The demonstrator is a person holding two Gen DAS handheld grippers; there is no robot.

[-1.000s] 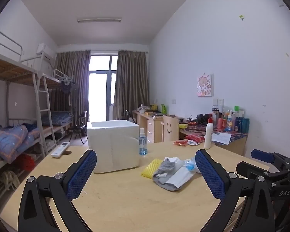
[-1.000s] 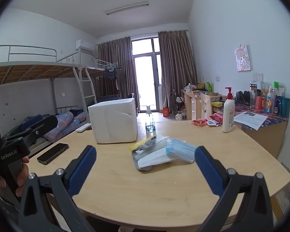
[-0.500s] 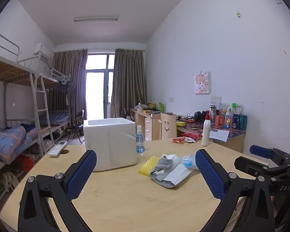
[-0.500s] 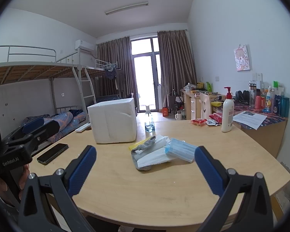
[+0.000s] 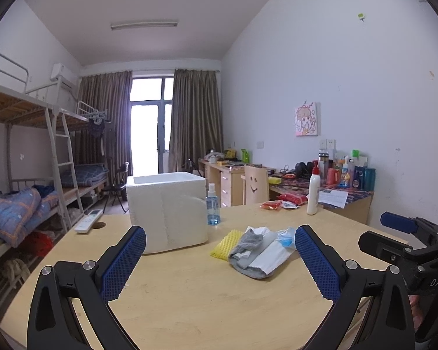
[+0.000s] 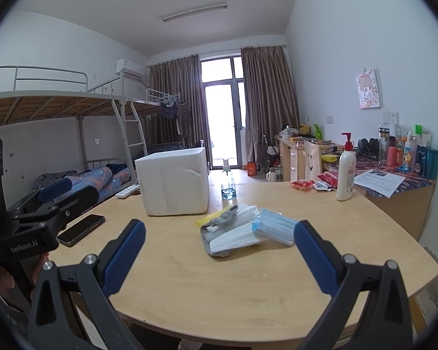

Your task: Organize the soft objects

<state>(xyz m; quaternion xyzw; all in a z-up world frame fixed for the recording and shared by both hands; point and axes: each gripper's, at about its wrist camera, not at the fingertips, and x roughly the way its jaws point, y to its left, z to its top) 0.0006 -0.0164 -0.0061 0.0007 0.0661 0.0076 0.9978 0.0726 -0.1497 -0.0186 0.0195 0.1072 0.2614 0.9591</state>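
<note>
A pale wooden tabletop with a rounded front edge stands in a dormitory room, with bunk beds along the left wall, brown curtains around a bright glass door, and a cluttered desk against the right wall. On the tabletop sit a white foam box, a small spray bottle, a white pump bottle, red snack packets, a dark phone and a white remote. The soft objects lie in a loose pile near the middle, just right of the foam box: a grey sock across a yellow sponge, with white folded cloth and a stack of blue face masks overlapping them. The left hand-held gripper and the right hand-held gripper both hang above the near tabletop with their blue-padded jaws spread wide and nothing between them. Compared with a second ago, the left view has crept slightly nearer the pile and lifted a little; the right view is nearly unchanged, and the pile has not moved.
</note>
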